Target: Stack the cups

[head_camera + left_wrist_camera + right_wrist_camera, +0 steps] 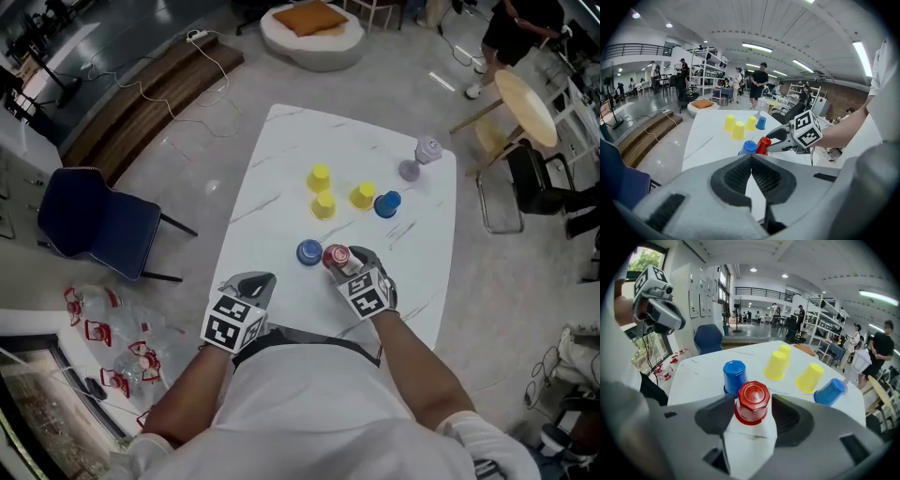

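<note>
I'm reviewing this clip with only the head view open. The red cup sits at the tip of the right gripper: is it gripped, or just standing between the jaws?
Observer: In the right gripper view, the red cup stands upside down between the jaws of the right gripper. The jaws are apart with a slim gap on one side, so it looks ungripped.
Operator: And the left gripper, is it carrying anything?
Observer: No. The left gripper view shows the left gripper with its jaw tips touching and nothing between them.
</note>
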Demonstrator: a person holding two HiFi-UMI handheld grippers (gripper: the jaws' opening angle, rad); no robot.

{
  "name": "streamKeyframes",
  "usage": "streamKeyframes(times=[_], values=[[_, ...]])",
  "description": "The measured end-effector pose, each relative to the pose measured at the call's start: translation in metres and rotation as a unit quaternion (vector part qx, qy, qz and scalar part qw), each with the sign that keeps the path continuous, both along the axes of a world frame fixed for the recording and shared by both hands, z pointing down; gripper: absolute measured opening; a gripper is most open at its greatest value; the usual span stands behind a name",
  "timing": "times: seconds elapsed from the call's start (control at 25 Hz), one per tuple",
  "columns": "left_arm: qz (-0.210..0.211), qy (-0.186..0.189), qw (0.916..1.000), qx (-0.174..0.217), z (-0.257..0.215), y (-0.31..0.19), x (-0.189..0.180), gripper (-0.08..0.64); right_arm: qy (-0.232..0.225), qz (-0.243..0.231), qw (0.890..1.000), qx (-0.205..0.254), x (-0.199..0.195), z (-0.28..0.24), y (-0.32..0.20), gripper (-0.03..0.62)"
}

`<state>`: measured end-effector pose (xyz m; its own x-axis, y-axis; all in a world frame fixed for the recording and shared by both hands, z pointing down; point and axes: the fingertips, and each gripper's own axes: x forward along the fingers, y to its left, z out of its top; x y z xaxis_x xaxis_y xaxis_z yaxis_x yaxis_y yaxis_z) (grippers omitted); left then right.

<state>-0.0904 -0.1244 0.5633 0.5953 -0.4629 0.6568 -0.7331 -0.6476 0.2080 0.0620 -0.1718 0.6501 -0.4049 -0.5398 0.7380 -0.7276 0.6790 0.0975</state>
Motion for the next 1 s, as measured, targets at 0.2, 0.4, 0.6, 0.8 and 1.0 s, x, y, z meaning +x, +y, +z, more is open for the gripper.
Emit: streamKeyframes(times=[0.2,0.4,0.6,0.8,1.0], values=[[-0.007,0.000,1.0000,0.000,0.000,-0.004,-0.003,0.008,-0.064,0.035,0.997,0.029,0.012,-0.033,-0.008,0.247],[-0.020,0.001,0.9998,0.000,-0.001,-0.005,-0.008,0.008,-0.058,0.148,0.986,0.055,0.096,-0.043,-0.067,0.212],[-0.031,-0.003,0.9995,0.001,-0.005,0.001,-0.013,0.008,-0.015,0.212,0.977,0.025,0.165,-0.019,-0.127,0.256],[-0.047,-0.004,0.9989,-0.003,-0.003,0.008,-0.018,0.008,-0.002,0.208,0.978,-0.013,0.173,0.002,-0.151,0.267],[-0.054,-0.002,0.9985,-0.008,0.002,0.009,-0.023,0.008,-0.019,0.208,0.978,-0.009,0.158,-0.004,-0.140,0.218]])
